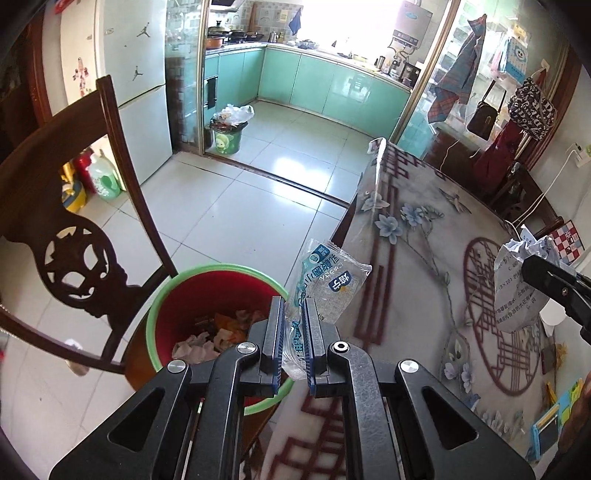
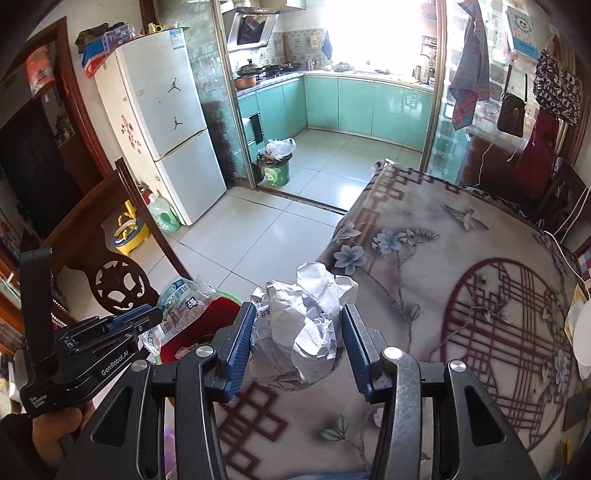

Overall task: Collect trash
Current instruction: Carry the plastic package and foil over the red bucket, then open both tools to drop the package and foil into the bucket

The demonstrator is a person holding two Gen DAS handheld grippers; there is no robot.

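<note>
Left gripper (image 1: 294, 317) jaws pinch a clear plastic wrapper (image 1: 325, 284) — held just above the red bin (image 1: 162, 314) beside the table (image 1: 417, 258). Right gripper (image 2: 299, 325) jaws clamp a crumpled paper ball (image 2: 303, 328) over the table edge — a carved wooden chair (image 1: 74, 229) stands behind the bin.

Pale glossy floor tiles (image 2: 255, 236) run through a sliding doorway into a kitchen with teal cabinets (image 2: 354, 103), bright daylight flooding its window (image 2: 373, 33). A white fridge (image 2: 166, 122) (two small jumping-figure stickers) stands left, beside a carved dark wooden chair (image 1: 74, 236). Bags hang on the right wall (image 2: 554, 88).
</note>
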